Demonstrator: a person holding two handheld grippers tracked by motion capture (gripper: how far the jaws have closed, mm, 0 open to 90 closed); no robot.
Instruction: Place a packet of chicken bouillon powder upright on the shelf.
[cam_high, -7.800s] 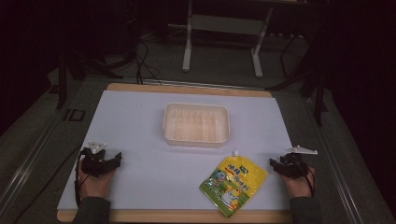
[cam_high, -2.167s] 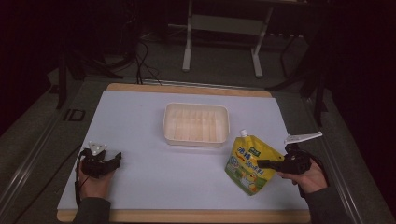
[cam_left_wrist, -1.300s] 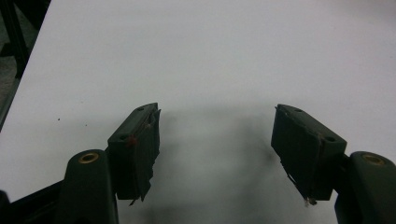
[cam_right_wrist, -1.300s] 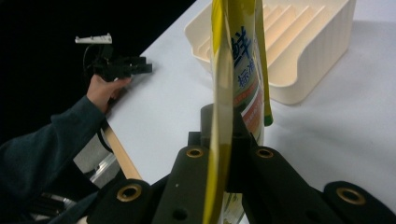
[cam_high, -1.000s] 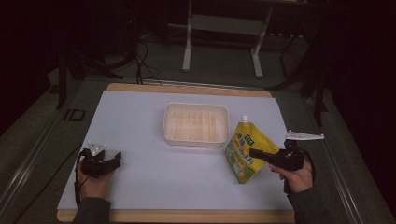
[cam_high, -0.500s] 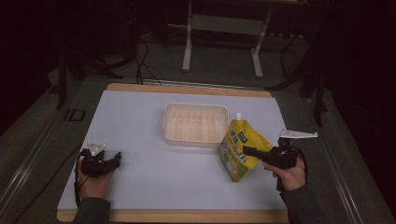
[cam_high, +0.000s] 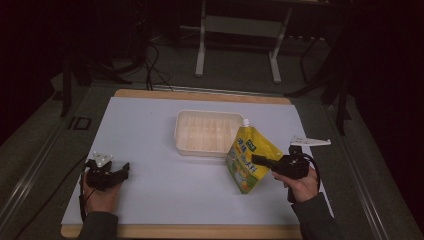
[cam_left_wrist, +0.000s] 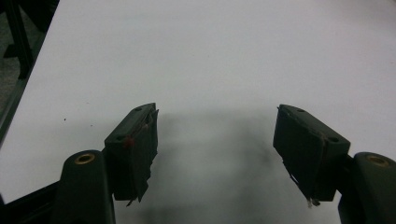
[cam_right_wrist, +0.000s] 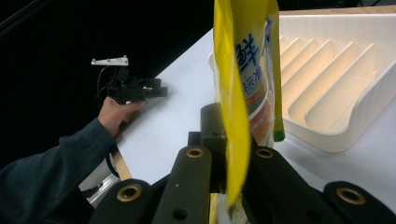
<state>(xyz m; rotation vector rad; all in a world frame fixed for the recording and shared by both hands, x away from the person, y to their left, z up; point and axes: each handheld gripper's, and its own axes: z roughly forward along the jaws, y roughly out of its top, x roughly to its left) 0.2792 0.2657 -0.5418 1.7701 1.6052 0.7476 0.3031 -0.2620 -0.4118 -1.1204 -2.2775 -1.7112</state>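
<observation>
Right gripper (cam_high: 260, 160) clenched on yellow pouch (cam_high: 246, 159), carrying toward white tray (cam_high: 207, 133) at ten o'clock. Left gripper (cam_high: 120, 170) released, resting on tabletop (cam_high: 165, 200). Next: lift over rim, lower in.

High view above, looking forward-down — gripper views low, close; shared white table (cam_high: 160, 200).

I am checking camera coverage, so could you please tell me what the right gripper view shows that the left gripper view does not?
Right gripper view alone: the right tool shut on the edge of the yellow pouch, the ribbed white tray just behind it, and farther off the person's other hand resting at the table's edge.

Left gripper view alone: the left tool, jaws wide apart with nothing between them, over bare surface.

Both: the white table top.
</observation>
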